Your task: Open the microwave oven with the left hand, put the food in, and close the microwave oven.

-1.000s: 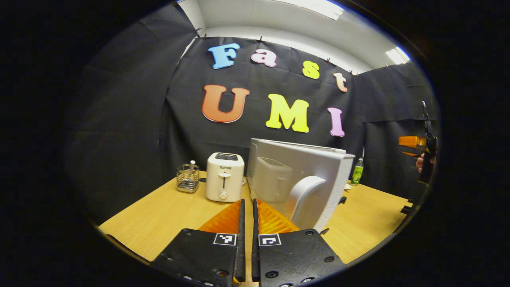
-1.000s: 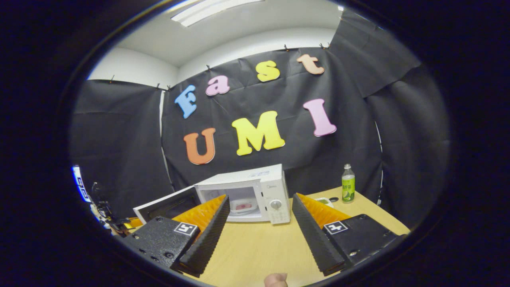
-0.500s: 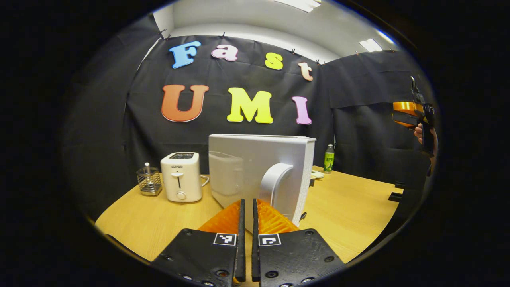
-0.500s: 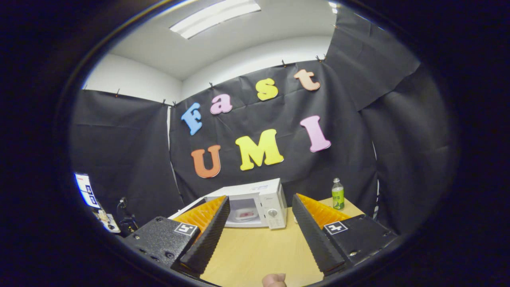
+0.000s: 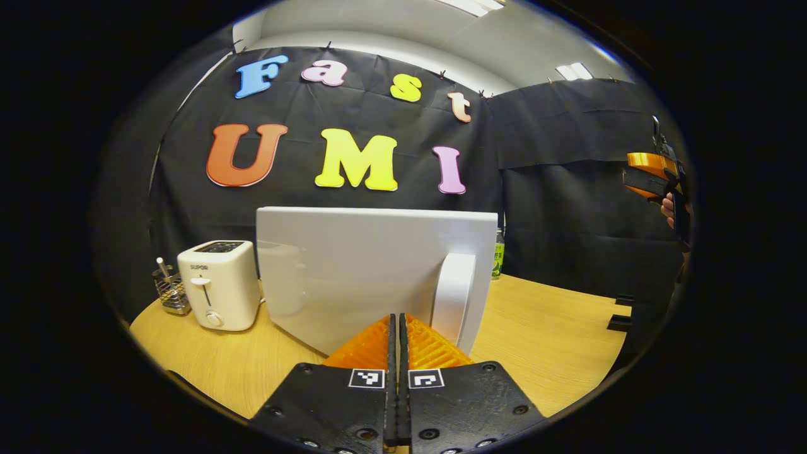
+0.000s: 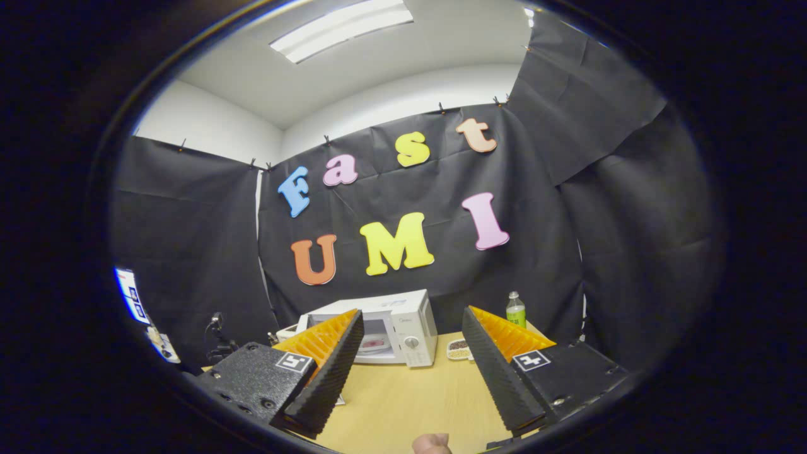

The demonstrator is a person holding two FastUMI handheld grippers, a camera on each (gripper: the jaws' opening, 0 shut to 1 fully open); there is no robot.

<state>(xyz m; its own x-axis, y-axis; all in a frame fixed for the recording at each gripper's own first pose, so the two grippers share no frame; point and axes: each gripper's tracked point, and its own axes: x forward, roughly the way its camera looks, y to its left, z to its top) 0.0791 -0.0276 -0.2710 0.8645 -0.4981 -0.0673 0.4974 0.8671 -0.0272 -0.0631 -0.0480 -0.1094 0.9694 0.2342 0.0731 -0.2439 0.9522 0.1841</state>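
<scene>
- Left gripper view: left gripper [image 5: 398, 328], jaws pressed together with nothing between them, tips at the lower edge of the microwave door [image 5: 353, 265].
- Door: white panel facing the camera, curved handle [image 5: 451, 296] at its right side, just above and right of the tips; whether the tips touch the door cannot be told.
- Toaster [image 5: 218, 285]: white, on the wooden table [image 5: 555, 334], left of the door.
- Wire basket [image 5: 169, 291]: left of the toaster, near the table's edge.
- Green bottle [image 5: 498, 255]: partly hidden behind the door's right edge.
- Right gripper [image 5: 649, 176]: far right, raised well above the table, held in a hand.
- Right gripper view: right gripper [image 6: 410, 353], jaws wide apart, empty, above the table.
- Microwave [image 6: 391, 325]: white, at the back of the table; food [image 6: 374, 344] lies inside the cavity.
- Small dish [image 6: 458, 347]: on the table just right of the microwave.
</scene>
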